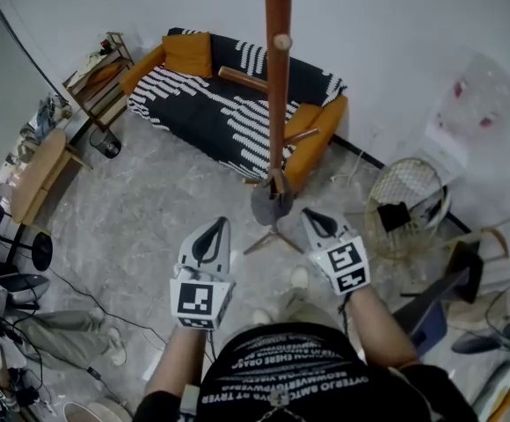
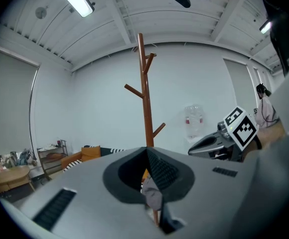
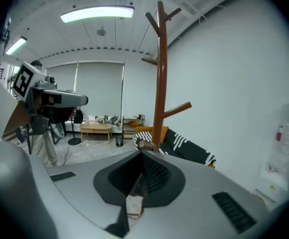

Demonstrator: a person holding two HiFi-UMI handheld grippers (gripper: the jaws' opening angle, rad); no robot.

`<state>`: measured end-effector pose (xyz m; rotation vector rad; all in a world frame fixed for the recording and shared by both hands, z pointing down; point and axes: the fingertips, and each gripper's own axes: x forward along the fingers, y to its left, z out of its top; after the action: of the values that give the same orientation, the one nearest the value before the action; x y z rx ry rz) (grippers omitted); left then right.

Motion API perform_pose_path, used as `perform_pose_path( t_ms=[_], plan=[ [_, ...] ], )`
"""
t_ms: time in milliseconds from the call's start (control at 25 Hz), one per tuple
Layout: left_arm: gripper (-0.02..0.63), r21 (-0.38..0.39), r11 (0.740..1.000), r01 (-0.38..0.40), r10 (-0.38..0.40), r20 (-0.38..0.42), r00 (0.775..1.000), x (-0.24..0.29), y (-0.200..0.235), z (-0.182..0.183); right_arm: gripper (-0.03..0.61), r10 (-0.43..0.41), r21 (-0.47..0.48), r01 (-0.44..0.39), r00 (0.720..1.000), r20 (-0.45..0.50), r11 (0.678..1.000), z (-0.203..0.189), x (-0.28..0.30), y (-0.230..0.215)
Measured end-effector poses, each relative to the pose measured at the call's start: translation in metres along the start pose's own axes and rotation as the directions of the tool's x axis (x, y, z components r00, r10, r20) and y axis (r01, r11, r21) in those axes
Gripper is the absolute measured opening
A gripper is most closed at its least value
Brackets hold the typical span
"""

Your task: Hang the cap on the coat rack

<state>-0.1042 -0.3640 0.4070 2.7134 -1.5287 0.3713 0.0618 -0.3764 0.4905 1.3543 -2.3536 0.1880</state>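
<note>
The left tongs point(image 1: 215, 225) are closed, tips together and nothing pinched between them. In the left gripper view point(image 2: 146, 149) the jaws meet at the tip. Through the slit below the tip a bit of gray cloth shows against the pole beyond. The right tongs point(image 1: 312, 216) are closed too and empty; the right gripper view point(image 3: 140, 154) shows the jaws meeting in a point. Both are held up in front of the person, left and right of the pole, each with its marker cube toward the body.

Between and just ahead of the two tips hangs the gray cap point(image 1: 271, 202), seen also from the left tongs point(image 2: 152, 195). It sits against the pole of the coat rack point(image 1: 278, 104), low down, above the splayed feet. Neither pair of tongs touches it. Which peg carries it I cannot tell.

The coat rack is reddish-brown wood with short pegs slanting up from the pole. Behind it, against the white wall, stands a black-and-white patterned sofa point(image 1: 229, 104) with orange cushions. A wire basket point(image 1: 409, 200) lies right of the rack. A low wooden table point(image 1: 35, 174) and a small shelf point(image 1: 101, 82) stand at the far left. The floor point(image 1: 149, 209) is pale gray, marbled.
</note>
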Motion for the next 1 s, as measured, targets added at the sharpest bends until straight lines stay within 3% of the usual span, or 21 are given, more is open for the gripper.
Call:
perform_pose_path(
  t_ms=[400,1000],
  plan=[
    [0.002,0.000,1.000,0.017,-0.017,0.032,0.999,-0.027,-0.005,0.009,0.002,-0.004,-0.043,0.010,0.991,0.137,0.999,0.059,-0.063,0.030],
    [0.002,0.045,0.997,0.063,-0.065,0.045,0.997,-0.060,-0.010,0.004,0.003,-0.028,-0.026,0.031,0.992,0.124,0.999,0.052,-0.082,0.063]
  ],
)
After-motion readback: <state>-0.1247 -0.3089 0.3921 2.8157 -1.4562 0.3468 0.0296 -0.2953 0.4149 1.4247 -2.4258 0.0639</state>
